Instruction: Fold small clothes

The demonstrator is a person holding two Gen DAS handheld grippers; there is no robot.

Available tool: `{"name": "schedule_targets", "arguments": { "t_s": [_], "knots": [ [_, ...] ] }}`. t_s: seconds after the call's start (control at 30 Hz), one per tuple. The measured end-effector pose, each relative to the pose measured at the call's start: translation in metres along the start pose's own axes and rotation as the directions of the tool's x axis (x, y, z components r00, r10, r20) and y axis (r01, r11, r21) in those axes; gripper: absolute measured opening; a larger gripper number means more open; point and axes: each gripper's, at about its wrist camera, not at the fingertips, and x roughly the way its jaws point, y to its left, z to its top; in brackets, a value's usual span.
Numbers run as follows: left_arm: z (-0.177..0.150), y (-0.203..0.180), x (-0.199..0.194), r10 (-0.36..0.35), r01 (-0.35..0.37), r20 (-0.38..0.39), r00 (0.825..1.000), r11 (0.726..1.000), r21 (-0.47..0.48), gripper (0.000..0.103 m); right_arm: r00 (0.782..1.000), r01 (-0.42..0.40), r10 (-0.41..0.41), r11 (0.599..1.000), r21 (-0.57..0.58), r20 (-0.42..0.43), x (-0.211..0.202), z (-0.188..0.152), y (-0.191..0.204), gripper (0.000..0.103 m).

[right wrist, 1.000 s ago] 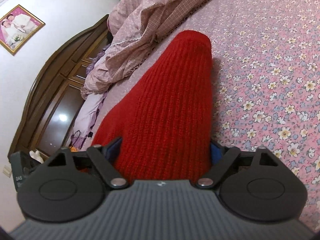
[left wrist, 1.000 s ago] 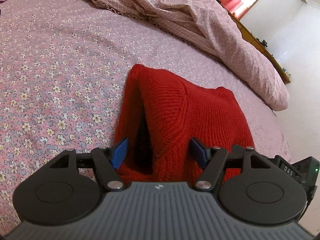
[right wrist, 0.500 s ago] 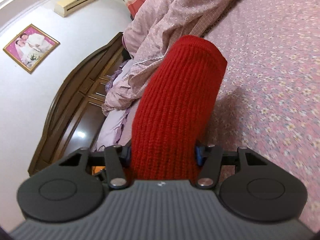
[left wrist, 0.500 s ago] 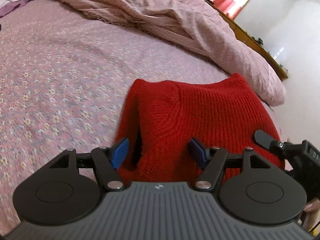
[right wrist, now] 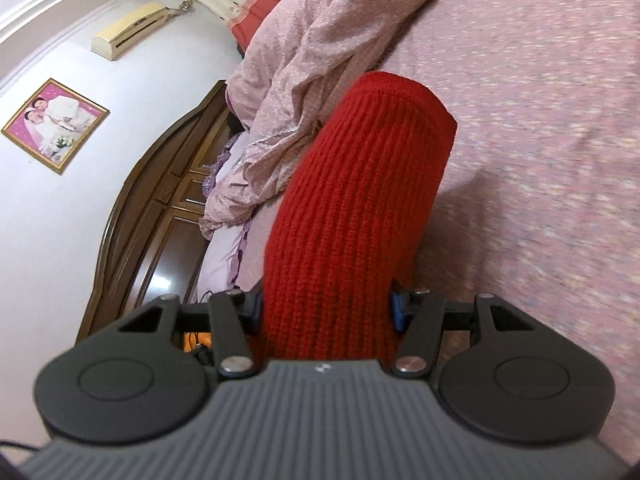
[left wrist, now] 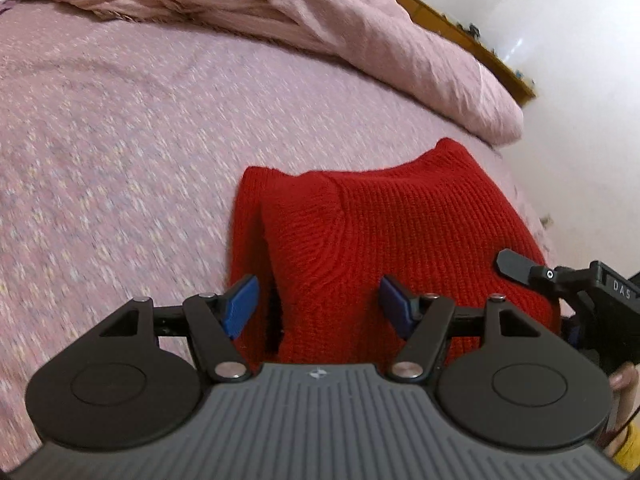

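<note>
A red knit garment (left wrist: 400,232) hangs folded over the floral bedsheet (left wrist: 120,140), lifted between both tools. My left gripper (left wrist: 318,304) is shut on its thick left end, whose layers bunch between the blue pads (left wrist: 240,304). In the right wrist view the same garment (right wrist: 360,200) runs away from me as a ribbed roll. My right gripper (right wrist: 326,308) is shut on its near end, and the knit hides most of both pads. The right tool's black body (left wrist: 616,292) and a person's hand (left wrist: 620,380) show at the left wrist view's right edge.
A crumpled pink quilt (left wrist: 360,32) lies heaped along the far side of the bed, also in the right wrist view (right wrist: 304,60). A dark wooden headboard (right wrist: 160,208) and a lilac pillow (right wrist: 224,256) are at the left. A white wall (left wrist: 580,100) is past the bed's edge.
Both grippers have risen and travelled across the bed with the red garment, which now hangs higher off the sheet. The right jaws narrowed onto the knit between the two earlier frames.
</note>
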Motion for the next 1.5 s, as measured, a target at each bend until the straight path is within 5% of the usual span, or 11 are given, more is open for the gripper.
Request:
{"name": "schedule_targets", "arguments": {
  "t_s": [0.17,0.33,0.73,0.8,0.97,1.2,1.5],
  "knots": [
    [-0.024,-0.012,0.013,0.068,-0.065,-0.054,0.996,0.997,0.047,0.072,0.993,0.110,-0.112,0.993,-0.036,-0.041,-0.013,-0.008,-0.020,0.058],
    [-0.032,-0.009,0.018,0.086,-0.083,-0.071,0.994,0.996,0.035,0.074,0.962,0.251,-0.264,0.954,-0.161,-0.065,0.003,-0.023,-0.034,0.064],
    [-0.044,-0.030,-0.003,0.217,-0.214,-0.005,0.976,0.967,0.140,0.074,0.945,0.328,-0.321,0.920,-0.216,0.068,-0.025,-0.041,-0.016,0.075],
    [-0.046,-0.031,-0.006,0.231,-0.229,0.003,0.973,0.962,0.145,0.074,0.930,0.366,-0.347,0.897,-0.247,0.119,-0.035,-0.047,-0.006,0.073],
    [-0.054,-0.034,-0.007,0.263,-0.262,0.017,0.965,0.950,0.171,0.074,0.900,0.430,-0.387,0.862,-0.269,0.198,-0.050,-0.065,0.007,0.051],
    [-0.063,-0.032,-0.003,0.288,-0.292,0.048,0.956,0.938,0.187,0.077,0.857,0.515,-0.455,0.775,-0.366,0.244,-0.023,-0.081,0.006,0.052],
    [-0.064,-0.054,-0.020,0.291,-0.297,0.061,0.955,0.935,0.193,0.077,0.843,0.531,-0.454,0.786,-0.317,0.288,-0.038,-0.083,0.022,0.054]
  ]
}}
